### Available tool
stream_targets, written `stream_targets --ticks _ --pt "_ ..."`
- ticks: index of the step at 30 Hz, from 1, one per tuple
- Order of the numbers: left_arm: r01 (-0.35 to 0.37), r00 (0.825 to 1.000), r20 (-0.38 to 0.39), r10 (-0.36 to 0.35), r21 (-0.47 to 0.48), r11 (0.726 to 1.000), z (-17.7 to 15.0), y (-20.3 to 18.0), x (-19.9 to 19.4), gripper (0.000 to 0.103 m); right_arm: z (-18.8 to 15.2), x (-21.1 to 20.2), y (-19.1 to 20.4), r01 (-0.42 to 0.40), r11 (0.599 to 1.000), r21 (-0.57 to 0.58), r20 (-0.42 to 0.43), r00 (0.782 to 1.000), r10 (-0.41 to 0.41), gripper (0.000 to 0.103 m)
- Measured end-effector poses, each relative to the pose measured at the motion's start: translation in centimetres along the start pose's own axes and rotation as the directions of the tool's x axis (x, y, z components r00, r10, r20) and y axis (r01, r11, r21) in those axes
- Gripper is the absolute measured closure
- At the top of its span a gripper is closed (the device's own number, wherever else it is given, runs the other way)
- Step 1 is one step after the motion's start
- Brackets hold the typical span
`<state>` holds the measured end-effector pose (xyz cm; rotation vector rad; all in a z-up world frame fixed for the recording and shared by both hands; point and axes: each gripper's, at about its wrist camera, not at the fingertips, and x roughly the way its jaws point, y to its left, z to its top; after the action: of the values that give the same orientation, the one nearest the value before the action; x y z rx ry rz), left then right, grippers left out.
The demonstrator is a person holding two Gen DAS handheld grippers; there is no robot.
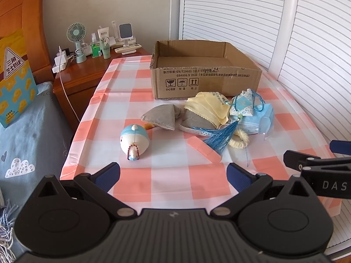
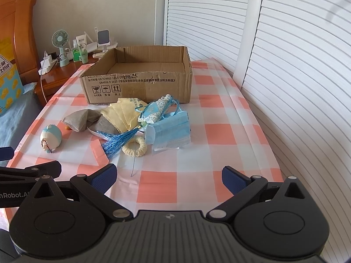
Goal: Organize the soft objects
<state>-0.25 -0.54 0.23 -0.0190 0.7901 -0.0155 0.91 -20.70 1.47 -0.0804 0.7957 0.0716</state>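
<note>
An open, empty cardboard box [image 1: 204,81] [image 2: 140,85] stands at the back of the checked table. In front of it lies a heap of soft things: grey pouches [image 1: 161,117] [image 2: 80,119], yellow cloths [image 1: 208,109] [image 2: 119,115], a patterned sachet with a blue tassel [image 1: 242,105] [image 2: 153,111], blue face masks [image 1: 261,120] [image 2: 173,131] and a cream hair tie [image 1: 239,141] [image 2: 135,148]. A blue-and-white plush toy [image 1: 134,141] [image 2: 51,138] lies apart on the left. My left gripper [image 1: 173,175] and right gripper [image 2: 169,176] hover open at the near edge, holding nothing.
A wooden nightstand [image 1: 83,70] at the back left carries a small fan [image 1: 76,35], bottles and chargers. A bed with a blue cover [image 1: 30,131] borders the table's left side. White louvred doors [image 2: 285,65] stand close along the right. The pink-and-white tablecloth [image 2: 197,149] lies bare on the right.
</note>
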Motion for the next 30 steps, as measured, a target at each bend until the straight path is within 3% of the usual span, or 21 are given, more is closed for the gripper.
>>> stream_targets --ticks 30 --pt "0.005 1.0 -0.004 -0.005 -0.001 1.0 0.18 -0.29 -0.16 0.001 0.02 0.15 0.05 0.012 1.0 -0.004 0.002 1.0 -0.012 0.0"
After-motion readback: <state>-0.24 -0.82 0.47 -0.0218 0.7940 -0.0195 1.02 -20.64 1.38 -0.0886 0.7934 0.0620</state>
